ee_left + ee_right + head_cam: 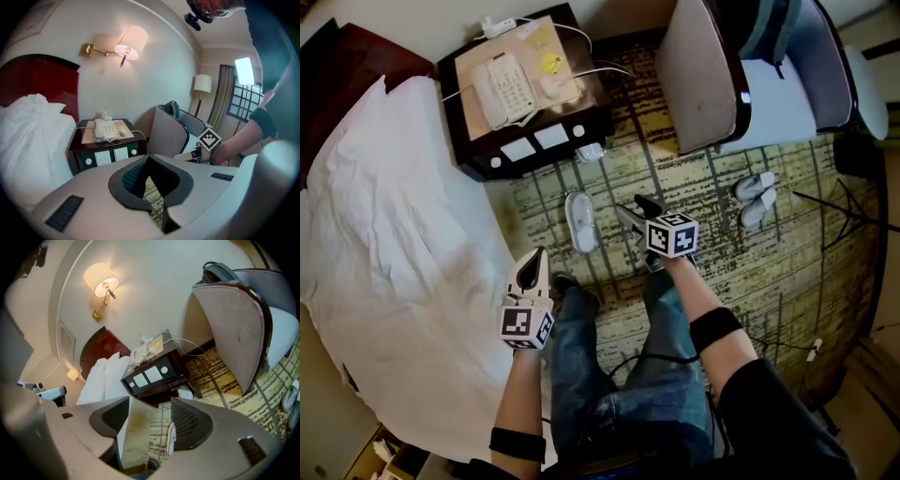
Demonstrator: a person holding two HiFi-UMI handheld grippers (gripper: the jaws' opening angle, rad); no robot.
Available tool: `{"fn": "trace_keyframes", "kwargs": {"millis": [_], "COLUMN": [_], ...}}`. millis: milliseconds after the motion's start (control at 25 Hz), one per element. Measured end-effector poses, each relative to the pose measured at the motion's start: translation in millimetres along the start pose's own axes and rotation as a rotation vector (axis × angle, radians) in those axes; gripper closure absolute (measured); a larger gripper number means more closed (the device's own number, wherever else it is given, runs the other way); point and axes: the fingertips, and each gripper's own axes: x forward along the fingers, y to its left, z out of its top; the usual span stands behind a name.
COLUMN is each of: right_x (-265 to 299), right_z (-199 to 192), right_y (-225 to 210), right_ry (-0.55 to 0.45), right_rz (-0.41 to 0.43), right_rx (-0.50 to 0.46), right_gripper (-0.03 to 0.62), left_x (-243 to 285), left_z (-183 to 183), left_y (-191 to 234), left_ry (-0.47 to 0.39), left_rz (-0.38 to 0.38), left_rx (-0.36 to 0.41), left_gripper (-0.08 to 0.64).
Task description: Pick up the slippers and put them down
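Note:
One white slipper (581, 221) lies sole down on the patterned carpet, in front of the nightstand. My right gripper (636, 212) hovers just right of it, low over the floor, jaws open. In the right gripper view a flat beige slipper sole (133, 437) stands between the jaws of the right gripper (145, 420). It rests against one pad, with a gap to the other. A white slipper edge (171, 439) shows beside it. My left gripper (534, 257) hangs near the bed's edge, shut and empty (150, 183).
Nightstand (478, 141) with a white telephone (508, 89) stands at the back, the bed (384, 234) at the left. An armchair (703, 84) is at the back right, with another pair of slippers (757, 199) before it. The person's legs (619, 366) stand between the grippers.

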Motion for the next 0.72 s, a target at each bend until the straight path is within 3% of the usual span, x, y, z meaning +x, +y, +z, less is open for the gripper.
{"fn": "trace_keyframes", "kwargs": {"millis": [160,320,440,720], "right_x": [55,113,157,243], "right_z": [-24,-50,-69,-98], "right_y": [-59,-120,-153,-225], "right_ry": [0.003,-0.035,-0.046,-0.107], "right_rz": [0.017,0.032,0.103,0.16], "right_rx": [0.021,0.135,0.233,0.345], "right_gripper": [0.232,0.23,0.231,0.232], "left_x": [68,141,194,295], "left_z": [-49,-107,-148,-227], "left_y": [1,6,14,40], "left_ry": [-0.008,-0.01,-0.008,-0.006], "left_rz": [0.001,-0.019,-0.029,-0.043], "left_rx": [-0.003,0.015,0.027,0.073], "left_gripper": [0.56,0.56,0.56,0.56]}}
